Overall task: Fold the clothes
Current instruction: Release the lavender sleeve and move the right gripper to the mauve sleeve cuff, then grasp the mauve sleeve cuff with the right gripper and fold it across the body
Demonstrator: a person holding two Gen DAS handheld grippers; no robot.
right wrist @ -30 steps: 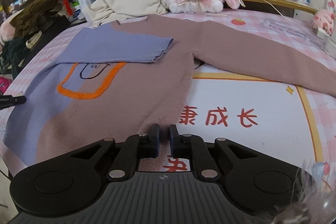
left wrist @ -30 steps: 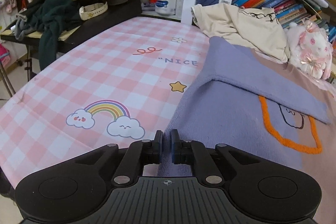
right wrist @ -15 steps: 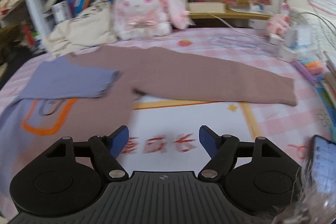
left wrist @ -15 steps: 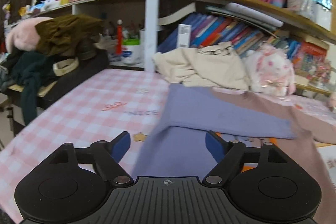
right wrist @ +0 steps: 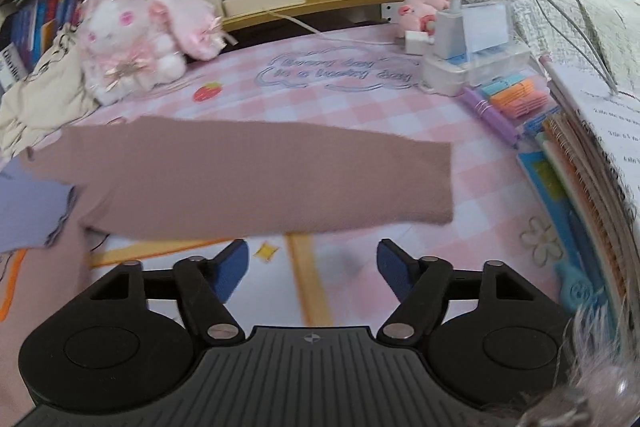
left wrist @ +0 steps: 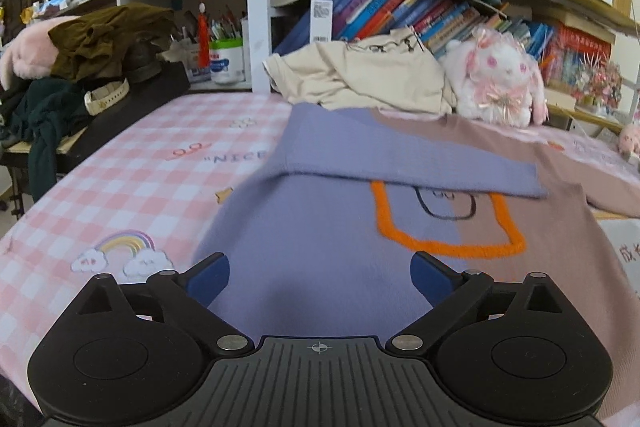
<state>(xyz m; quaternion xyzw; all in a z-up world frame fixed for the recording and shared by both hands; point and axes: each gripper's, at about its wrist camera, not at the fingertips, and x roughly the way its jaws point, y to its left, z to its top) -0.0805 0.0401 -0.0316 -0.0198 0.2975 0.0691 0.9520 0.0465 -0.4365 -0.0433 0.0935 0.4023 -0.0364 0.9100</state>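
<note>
A purple and dusty-pink sweater [left wrist: 328, 239] with an orange outline design lies flat on the pink checked table cover [left wrist: 132, 195]. Its purple sleeve [left wrist: 400, 163] is folded across the chest. Its pink sleeve [right wrist: 256, 179] stretches out flat to the right, cuff end at the right. My left gripper [left wrist: 320, 279] is open and empty above the sweater's purple lower part. My right gripper [right wrist: 312, 271] is open and empty, just in front of the pink sleeve.
A cream garment [left wrist: 360, 75] and a pink plush rabbit [left wrist: 496, 79] sit at the back by the bookshelf. Dark clothes [left wrist: 92, 43] pile on a side stand at left. A white organiser box [right wrist: 472, 55], coloured pens and books [right wrist: 572, 163] line the right edge.
Both grippers opened, letting go of the sweater's bottom hem, and lifted. The right gripper swung right toward the outstretched pink sleeve.
</note>
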